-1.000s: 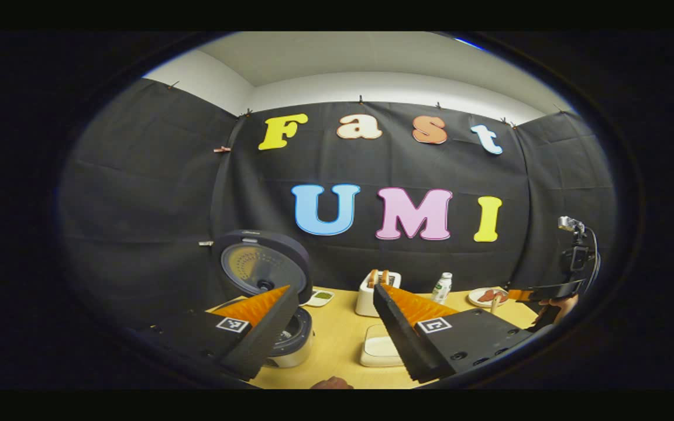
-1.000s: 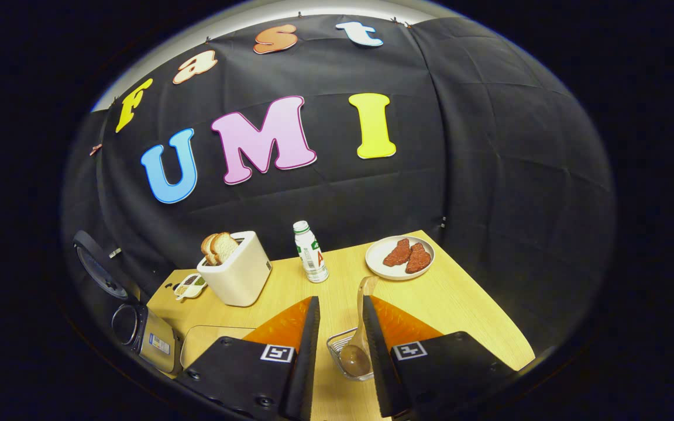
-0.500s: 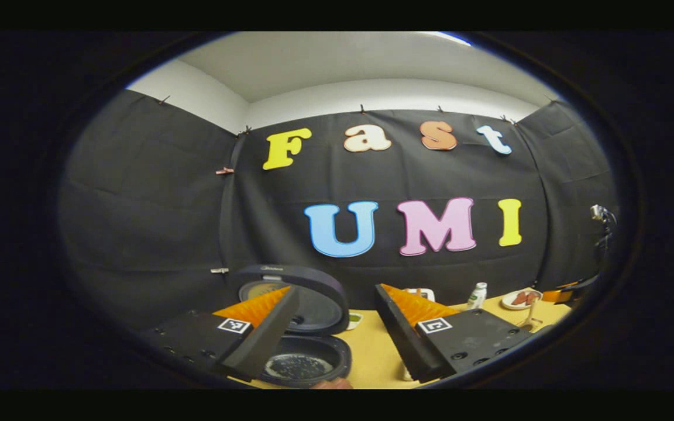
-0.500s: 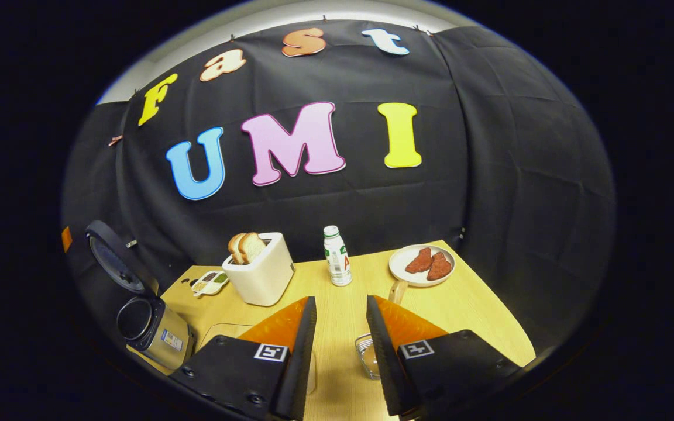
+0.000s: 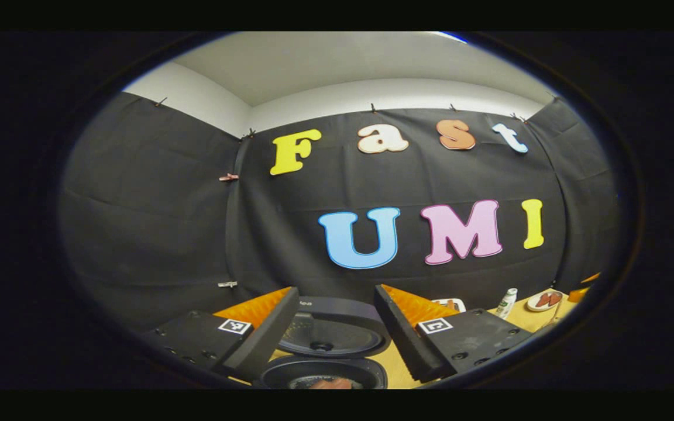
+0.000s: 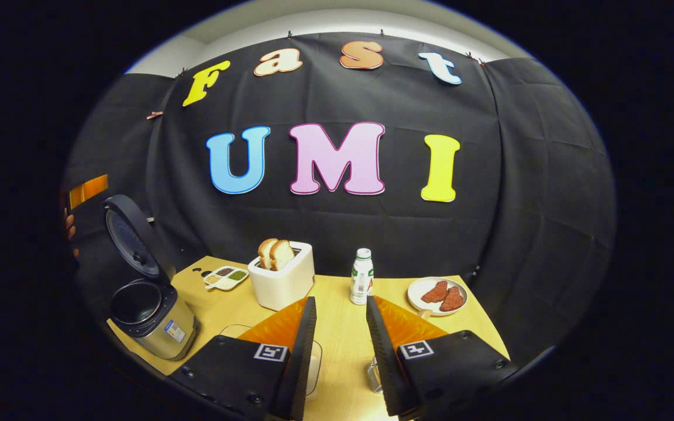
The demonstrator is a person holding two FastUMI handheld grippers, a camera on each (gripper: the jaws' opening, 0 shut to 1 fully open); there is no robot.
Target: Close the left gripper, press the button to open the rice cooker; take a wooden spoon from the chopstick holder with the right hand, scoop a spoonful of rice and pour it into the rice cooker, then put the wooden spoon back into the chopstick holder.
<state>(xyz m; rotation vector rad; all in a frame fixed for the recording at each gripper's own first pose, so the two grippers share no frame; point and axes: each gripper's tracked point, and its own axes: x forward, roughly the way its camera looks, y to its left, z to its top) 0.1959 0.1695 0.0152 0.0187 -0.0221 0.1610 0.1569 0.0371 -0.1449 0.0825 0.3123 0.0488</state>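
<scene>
In the left gripper view, the left gripper (image 5: 336, 327) is hanging spread wide over the open rice cooker (image 5: 331, 342).

In the right gripper view, the right gripper (image 6: 337, 356) is spread apart, holding nothing. The chopstick holder (image 6: 374, 374) is peeking out just beside its finger. The wooden spoon is probably light and stiff, so its handle looks best to pinch. The toaster (image 6: 283, 282), bottle (image 6: 362, 285) and plate (image 6: 437, 295) are standing behind, out of the way.

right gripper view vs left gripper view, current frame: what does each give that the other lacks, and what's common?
Right gripper view adds the divided condiment tray, bread slices in the toaster and the right gripper, fingers apart above the table. Left gripper view adds a close look past the left gripper, fingers apart, at the lid's inner face. Both: rice cooker with lid raised, bottle, plate of red meat.
</scene>
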